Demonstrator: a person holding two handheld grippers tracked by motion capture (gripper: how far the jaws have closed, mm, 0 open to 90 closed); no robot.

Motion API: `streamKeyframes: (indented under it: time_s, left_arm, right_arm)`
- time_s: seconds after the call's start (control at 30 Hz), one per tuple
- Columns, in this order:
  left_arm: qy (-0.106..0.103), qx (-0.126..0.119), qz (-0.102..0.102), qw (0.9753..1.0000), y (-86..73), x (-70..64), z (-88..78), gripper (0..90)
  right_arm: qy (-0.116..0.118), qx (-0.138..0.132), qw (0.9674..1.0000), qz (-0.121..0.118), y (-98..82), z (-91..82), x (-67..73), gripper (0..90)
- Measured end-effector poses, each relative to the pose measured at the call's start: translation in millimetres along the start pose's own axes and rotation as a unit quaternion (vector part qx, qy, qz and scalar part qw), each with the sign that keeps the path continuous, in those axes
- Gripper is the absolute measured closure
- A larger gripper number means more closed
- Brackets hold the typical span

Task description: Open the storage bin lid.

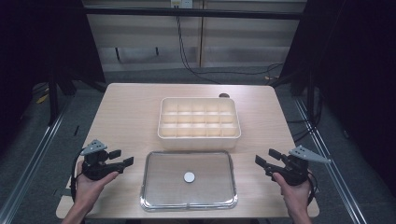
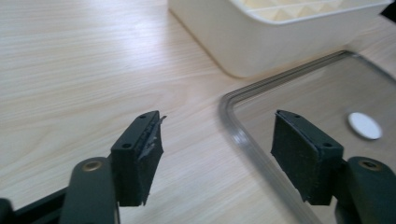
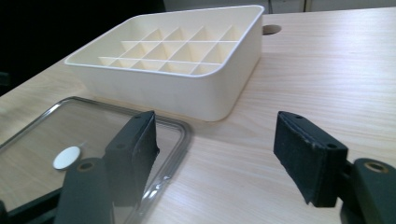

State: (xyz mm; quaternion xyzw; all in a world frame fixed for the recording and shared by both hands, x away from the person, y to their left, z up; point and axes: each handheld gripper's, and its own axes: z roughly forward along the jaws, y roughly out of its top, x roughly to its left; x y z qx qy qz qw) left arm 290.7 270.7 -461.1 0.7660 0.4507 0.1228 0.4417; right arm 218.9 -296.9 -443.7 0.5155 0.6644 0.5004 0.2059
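Observation:
A clear shallow tray (image 1: 149, 196) lies at the table's near middle, and a small white disc (image 1: 189, 177) rests in its centre. Behind it stands a cream box (image 1: 199, 140) divided into several empty compartments. My left gripper (image 1: 122, 157) is held left of the tray, open, with nothing between its jaws. My right gripper (image 1: 267, 157) is held right of the tray, open and empty too. In the left gripper view the disc (image 2: 364, 125) lies beyond the tray rim (image 2: 243, 137). In the right gripper view the disc (image 3: 67, 157) sits at lower left, before the box (image 3: 187, 95).
A round cable hole (image 1: 224, 95) sits in the table just behind the box. Bare wood lies on both sides of the tray and box. Dark curtains and floor rails flank the table, and cables run on the floor beyond it.

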Motion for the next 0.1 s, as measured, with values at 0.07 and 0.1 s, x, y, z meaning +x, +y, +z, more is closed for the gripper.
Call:
streamKeyframes:
  time_s: [0.07, 0.1]
  left_arm:
    - [-0.006, 0.019, 0.005, 0.9998, -1.5, 0.2, 3.4, 30.1]
    - [-0.006, 0.019, 0.005, 0.9998, -1.5, 0.2, 3.4, 30.2]
  right_arm:
    - [-0.008, 0.0, 1.0, 0.001, -0.9, -0.9, -3.7, 27.9]
    - [-0.008, 0.0, 1.0, 0.001, -0.9, -0.9, -3.7, 27.9]
